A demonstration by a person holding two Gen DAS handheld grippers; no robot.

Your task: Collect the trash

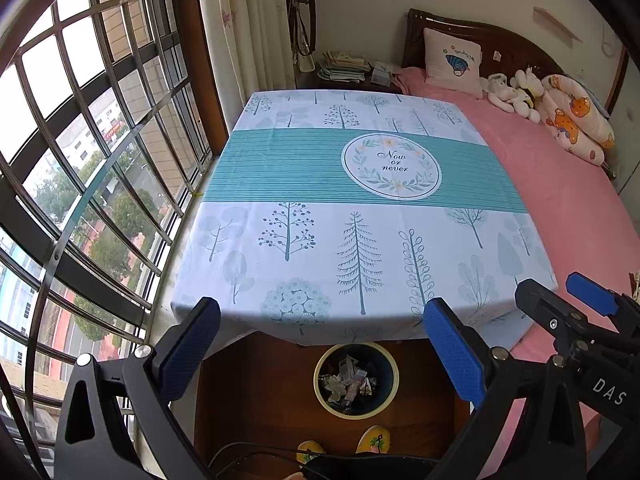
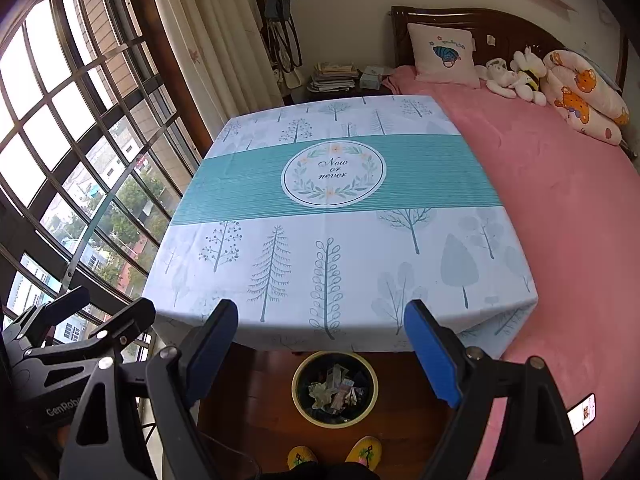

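A round bin with a pale yellow rim stands on the wooden floor just under the table's near edge, holding several crumpled wrappers and papers. My left gripper hangs open above it, nothing between its blue pads. In the right wrist view the same bin and its trash lie below my right gripper, also open and holding nothing. Each gripper shows in the other's view: the right gripper at the far right, the left gripper at the far left.
A table with a tree-print cloth fills the middle. A pink bed with pillows and plush toys runs along its right side; a phone lies on the bed's edge. A barred window is on the left. Yellow slippers stand below.
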